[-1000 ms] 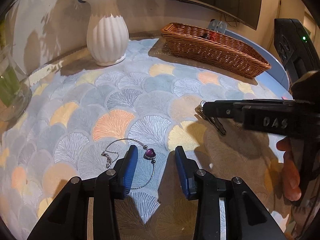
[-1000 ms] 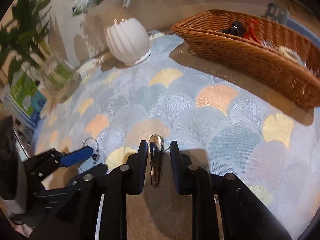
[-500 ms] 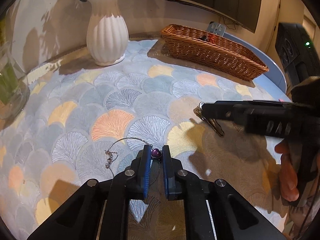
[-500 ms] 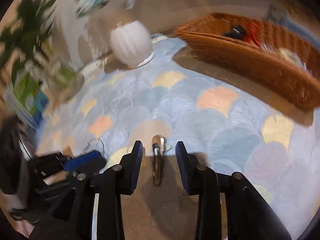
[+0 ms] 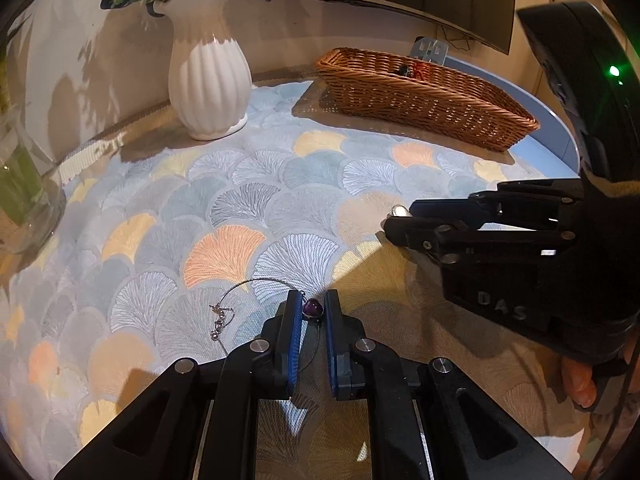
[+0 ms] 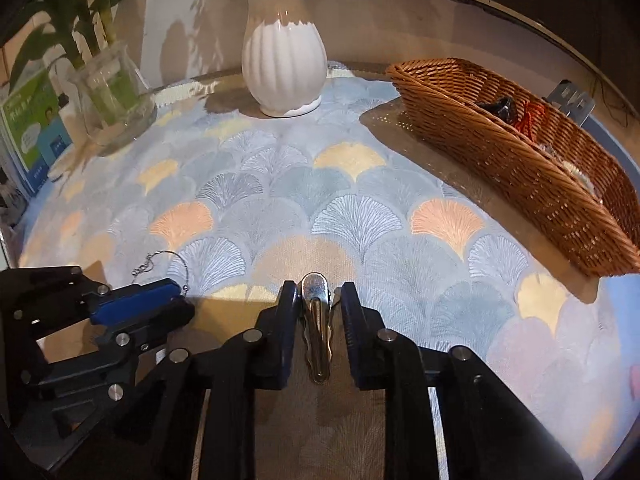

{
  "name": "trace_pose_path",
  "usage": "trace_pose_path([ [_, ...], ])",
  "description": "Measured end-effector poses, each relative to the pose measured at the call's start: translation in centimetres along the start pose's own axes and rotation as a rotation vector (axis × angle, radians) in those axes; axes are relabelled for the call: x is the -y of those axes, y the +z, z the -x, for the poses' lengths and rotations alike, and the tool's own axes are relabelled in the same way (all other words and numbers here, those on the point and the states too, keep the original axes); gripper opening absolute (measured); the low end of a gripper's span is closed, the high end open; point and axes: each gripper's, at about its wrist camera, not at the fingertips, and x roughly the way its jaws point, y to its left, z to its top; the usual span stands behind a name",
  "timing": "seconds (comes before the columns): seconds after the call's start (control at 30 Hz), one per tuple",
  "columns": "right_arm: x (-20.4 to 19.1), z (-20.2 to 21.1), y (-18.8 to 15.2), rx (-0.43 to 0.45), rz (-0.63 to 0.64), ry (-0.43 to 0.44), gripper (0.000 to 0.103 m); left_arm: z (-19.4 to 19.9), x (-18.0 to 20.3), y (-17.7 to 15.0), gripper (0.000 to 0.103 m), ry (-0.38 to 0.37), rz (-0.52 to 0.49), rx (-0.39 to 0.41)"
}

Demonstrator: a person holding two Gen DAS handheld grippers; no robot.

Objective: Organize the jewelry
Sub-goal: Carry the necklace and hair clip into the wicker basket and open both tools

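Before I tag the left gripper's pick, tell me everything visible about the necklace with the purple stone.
The necklace is a thin silvery wire hoop with a dark purple heart-shaped pendant and a short beaded clasp chain. It lies flat on the fan-patterned cloth. The left gripper is shut on the pendant, its blue pads on either side; the wire trails between the fingers.

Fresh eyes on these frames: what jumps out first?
The left gripper shut on a necklace's purple heart pendant, low centre on the fan-patterned tablecloth. Beside it, the right gripper straddles a silver hair clip. Behind: a white ribbed vase and a wicker basket.
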Motion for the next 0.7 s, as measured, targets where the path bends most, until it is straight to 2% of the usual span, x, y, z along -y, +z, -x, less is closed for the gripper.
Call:
trace_pose_path([
  [0.2,3.1,2.6,-1.2,0.022,-0.096,0.117,0.024,1.7,0.8,-0.1,0.01,-0.057,-0.014,0.045],
  [0.33,5.7,6.2,-1.6,0.08,-0.113,0.089,0.024,4.1,2.9,1.0,0.01,-0.116,-0.069,0.113],
  [0.5,9.6,10.7,-0.9,0.173,-0.162,0.048,0.024,5.4,5.6,3.7,0.01,-0.13,-0.134,0.159],
  [0.7,15.5,14.1,1.7,0.259,-0.242,-0.026,0.024,5.7,8.3,10.0,0.01,-0.158,-0.176,0.221],
])
